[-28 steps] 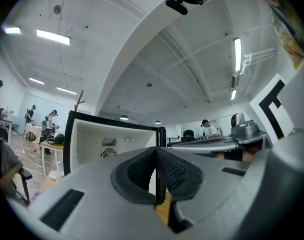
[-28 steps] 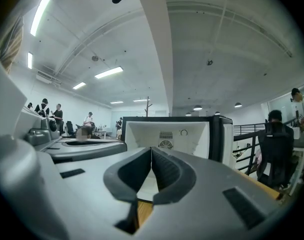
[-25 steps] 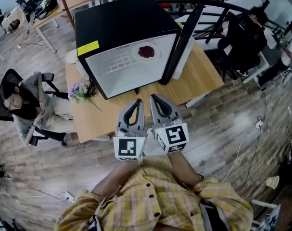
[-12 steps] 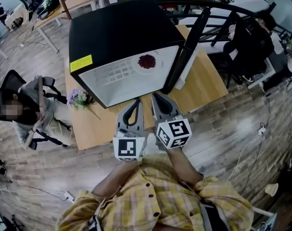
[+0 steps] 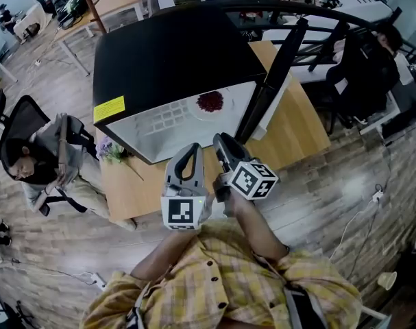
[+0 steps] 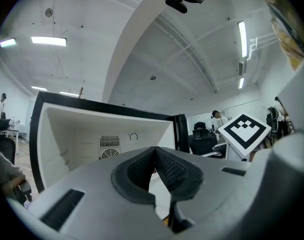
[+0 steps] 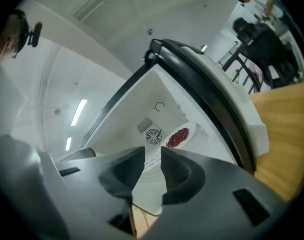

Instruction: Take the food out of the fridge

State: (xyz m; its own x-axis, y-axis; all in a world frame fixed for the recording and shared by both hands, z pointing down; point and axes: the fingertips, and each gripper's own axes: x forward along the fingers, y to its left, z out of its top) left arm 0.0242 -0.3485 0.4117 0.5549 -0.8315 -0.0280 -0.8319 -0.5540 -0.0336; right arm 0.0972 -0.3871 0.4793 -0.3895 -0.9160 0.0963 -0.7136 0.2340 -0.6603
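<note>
Black fridge (image 5: pixel 173 53) sits on the wooden tabletop (image 5: pixel 297 125), its door (image 5: pixel 273 81) standing open. Red food (image 5: pixel 210 102) lies on a white plate (image 5: pixel 197 112) on the fridge's floor, toward its back wall. Both tools hang just outside the fridge mouth. Left tool (image 5: pixel 192 148): jaws closed tip to tip, empty. Right tool (image 5: pixel 221 141): jaws just been opening, now apart, nothing between them.
</note>
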